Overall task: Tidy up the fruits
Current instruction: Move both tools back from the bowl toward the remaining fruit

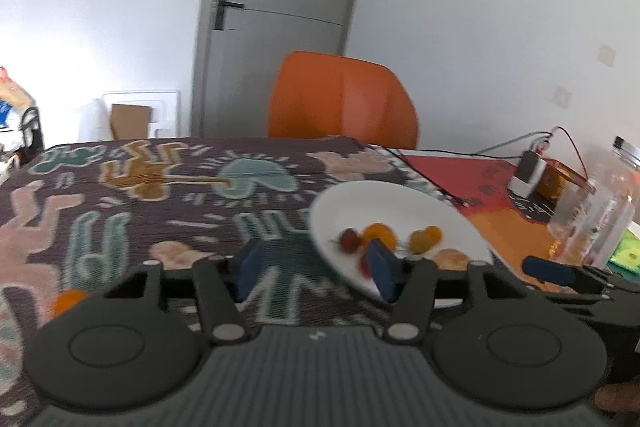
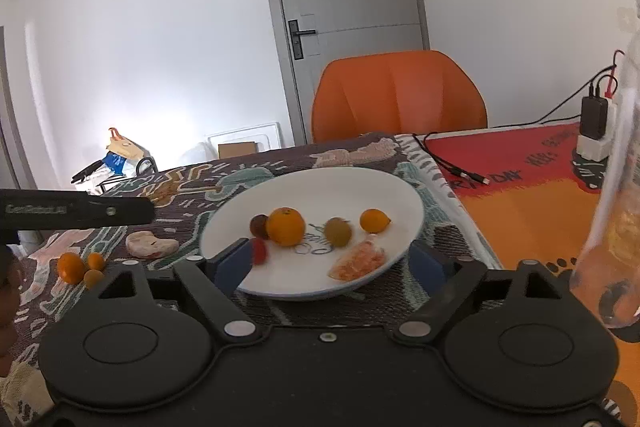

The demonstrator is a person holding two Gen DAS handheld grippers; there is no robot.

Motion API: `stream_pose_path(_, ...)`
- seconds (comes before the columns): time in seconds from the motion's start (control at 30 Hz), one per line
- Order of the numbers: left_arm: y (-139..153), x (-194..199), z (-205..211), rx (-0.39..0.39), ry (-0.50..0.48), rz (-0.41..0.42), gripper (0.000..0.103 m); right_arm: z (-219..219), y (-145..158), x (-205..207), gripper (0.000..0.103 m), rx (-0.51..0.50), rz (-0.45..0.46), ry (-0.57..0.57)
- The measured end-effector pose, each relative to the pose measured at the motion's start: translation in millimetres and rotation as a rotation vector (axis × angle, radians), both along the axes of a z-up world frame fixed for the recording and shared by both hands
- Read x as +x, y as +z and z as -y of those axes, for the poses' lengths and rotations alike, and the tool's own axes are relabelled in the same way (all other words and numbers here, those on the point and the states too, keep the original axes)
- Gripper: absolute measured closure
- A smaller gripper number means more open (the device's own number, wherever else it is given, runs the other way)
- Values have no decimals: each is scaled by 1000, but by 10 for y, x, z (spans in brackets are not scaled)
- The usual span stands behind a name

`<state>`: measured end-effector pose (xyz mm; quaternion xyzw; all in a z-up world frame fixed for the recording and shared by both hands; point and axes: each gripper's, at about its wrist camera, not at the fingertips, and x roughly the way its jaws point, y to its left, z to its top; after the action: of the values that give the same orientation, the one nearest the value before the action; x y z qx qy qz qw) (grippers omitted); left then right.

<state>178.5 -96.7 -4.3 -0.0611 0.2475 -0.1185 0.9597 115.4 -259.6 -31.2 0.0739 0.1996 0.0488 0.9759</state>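
A white plate [image 2: 384, 187] sits on the patterned cloth and holds an orange [image 2: 285, 226], a dark red fruit [image 2: 259, 225], a small red fruit [image 2: 260, 251], a greenish fruit [image 2: 338, 231], a small orange fruit [image 2: 374, 219] and a peeled segment [image 2: 358, 261]. My right gripper [image 2: 332, 263] is open, its jaws wide on either side of the plate's near rim. My left gripper [image 1: 314, 269] is open and empty at the plate's [image 1: 384, 199] left edge. Three small orange fruits [image 2: 80, 267] and a pale piece [image 2: 151, 245] lie on the cloth to the left.
A clear glass jar [image 2: 616, 187] stands close at the right. An orange chair [image 2: 400, 95] is behind the table. A charger block with cables [image 2: 594, 131] lies on the red-orange mat [image 2: 520, 211]. One orange fruit [image 1: 68, 301] shows in the left wrist view.
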Motion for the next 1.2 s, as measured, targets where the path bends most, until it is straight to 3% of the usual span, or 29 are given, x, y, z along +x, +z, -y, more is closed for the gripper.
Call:
stream_pose_path(0.07, 14, -34, -115, 4, 20, -3, 42, -46, 13, 2, 13, 5, 2, 9)
stream_pose_path(0.23, 55, -154, -369, 30, 83, 17, 16, -169, 55, 10, 6, 27, 1, 38)
stream_pose_path(0.43, 110, -288, -640, 42, 148, 44, 9, -365, 116, 19, 0, 29, 6, 86)
stream_pose_path(1.03, -69, -486, -1404, -27, 306, 21, 10, -1058, 196, 119, 0, 7, -15, 285)
stream_pose_path(1.2, -160, -512, -1509, -28, 306, -5, 10, -1268, 174, 188, 9, -12, -31, 351)
